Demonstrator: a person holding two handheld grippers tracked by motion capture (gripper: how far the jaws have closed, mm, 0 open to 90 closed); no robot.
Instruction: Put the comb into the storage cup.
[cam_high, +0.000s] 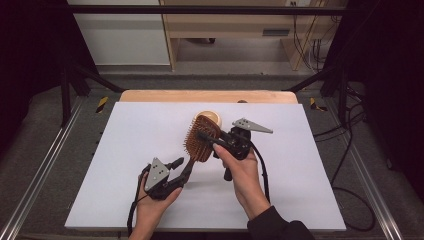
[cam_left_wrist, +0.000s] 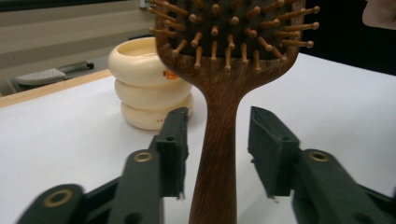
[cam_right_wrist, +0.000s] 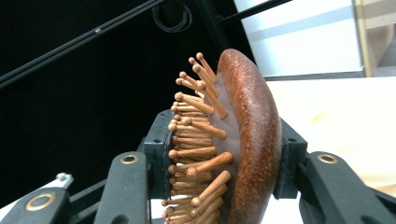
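Wooden paddle hairbrush (cam_high: 201, 138), glossy reddish-brown, with round-tipped peg bristles, held above the white desk (cam_high: 125, 150). Right gripper (cam_high: 216, 141) clamps the brush head, one pad on the bristles, one on the domed back. Left gripper (cam_high: 186, 167) stands apart around the handle, pads not touching. Left gripper view shows a cream ribbed pot (cam_left_wrist: 147, 86) behind.

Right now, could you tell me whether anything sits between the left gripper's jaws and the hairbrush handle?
Nothing visible does. The left gripper stands open with the hairbrush handle between its jaws, a clear gap on each side. The right gripper clamps the brush head.
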